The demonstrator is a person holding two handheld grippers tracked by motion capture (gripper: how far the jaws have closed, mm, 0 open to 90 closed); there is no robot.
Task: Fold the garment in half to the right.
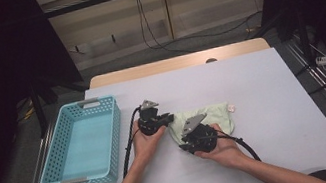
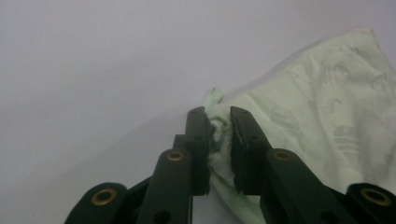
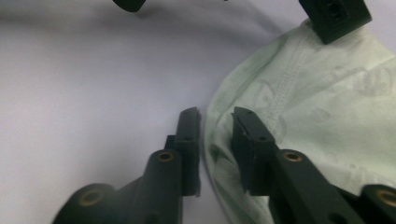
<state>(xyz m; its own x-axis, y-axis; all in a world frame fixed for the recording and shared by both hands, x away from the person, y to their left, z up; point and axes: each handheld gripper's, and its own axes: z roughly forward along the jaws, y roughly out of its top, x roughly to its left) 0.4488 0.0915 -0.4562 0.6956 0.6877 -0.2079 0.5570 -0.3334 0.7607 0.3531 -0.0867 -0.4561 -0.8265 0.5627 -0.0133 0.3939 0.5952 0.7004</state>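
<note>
From the high view we see a blue basket (image 1: 65, 164) at nine o'clock of the green cloth (image 1: 216, 115), while up close the left gripper (image 2: 218, 122) pinches its bunched corner and the right gripper (image 3: 217, 122) narrowly straddles its edge (image 3: 210, 140).

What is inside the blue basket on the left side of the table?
The blue basket looks empty: its bare floor shows in the high view. Its near wall hides a thin strip of that floor. The green cloth lies outside it, on the table.
</note>
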